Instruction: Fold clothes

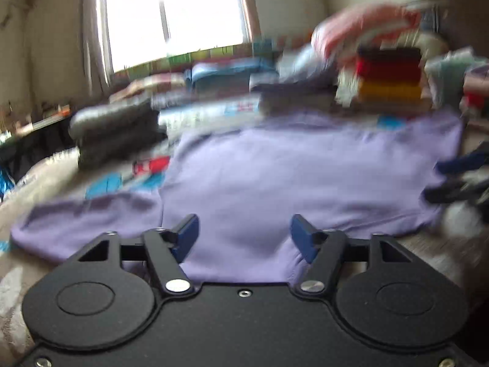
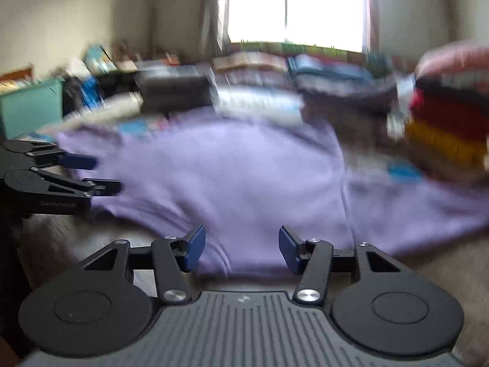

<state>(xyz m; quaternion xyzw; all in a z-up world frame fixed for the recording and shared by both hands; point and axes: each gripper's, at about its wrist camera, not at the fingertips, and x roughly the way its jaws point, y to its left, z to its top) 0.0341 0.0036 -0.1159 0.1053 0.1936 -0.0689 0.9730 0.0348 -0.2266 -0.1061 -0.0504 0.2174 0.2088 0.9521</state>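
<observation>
Item: lilac T-shirt, one, spread flat on the bed, body toward the window, one sleeve lying out to the left in the left wrist view. Frames are blurred; fine creases cannot be read.

Left gripper: jaws open, empty, hovering over the near hem. Right gripper: jaws open, empty, just above the near edge of the shirt; nothing pinched.

Step in hand, as judged: taking hold for a fold. You should set each pair of jaws on a matching point along the near edge, pinch both layers of cloth together, lift evenly, and carry the edge over without dragging the far side. Keep clear of the piles behind.

Count: grippers, two. Shirts laid out, one. Folded piles behind, at least three: a dark stack, a red-and-yellow stack, a blue one; exact number uncertain through blur.
</observation>
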